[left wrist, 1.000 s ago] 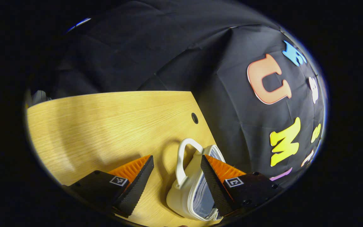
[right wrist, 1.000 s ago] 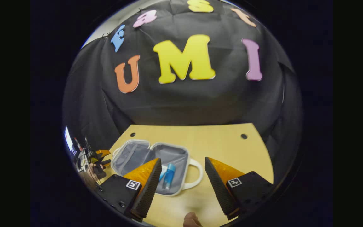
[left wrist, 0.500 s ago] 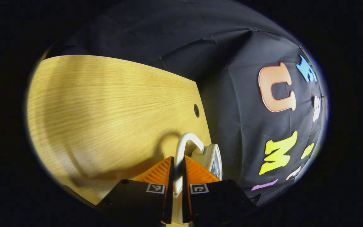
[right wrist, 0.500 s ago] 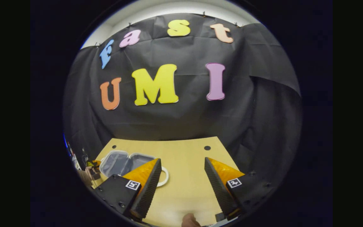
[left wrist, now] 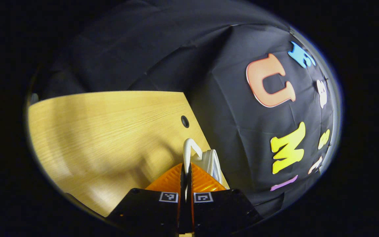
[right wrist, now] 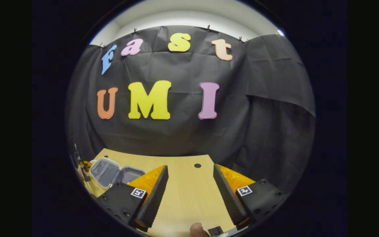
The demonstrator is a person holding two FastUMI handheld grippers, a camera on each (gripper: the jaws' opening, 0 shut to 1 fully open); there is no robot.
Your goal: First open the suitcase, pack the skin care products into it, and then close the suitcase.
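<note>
Left gripper view: tight on suitcase handle (left wrist: 187, 152) between its jaws. Right gripper view: farther back, suitcase (right wrist: 113, 171) left of its jaws; both share the counter (right wrist: 189, 194).

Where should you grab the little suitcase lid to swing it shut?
Grab the white loop handle on the lid's outer edge, coming from the outside. It sticks out, thin enough to pinch, and the left gripper is shut on it. The suitcase is half open.

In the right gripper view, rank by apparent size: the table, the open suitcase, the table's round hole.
1. Table, largest.
2. Suitcase, open at the far left, farther from the camera, so its apparent size understates it.
3. Round hole, smallest.
</note>
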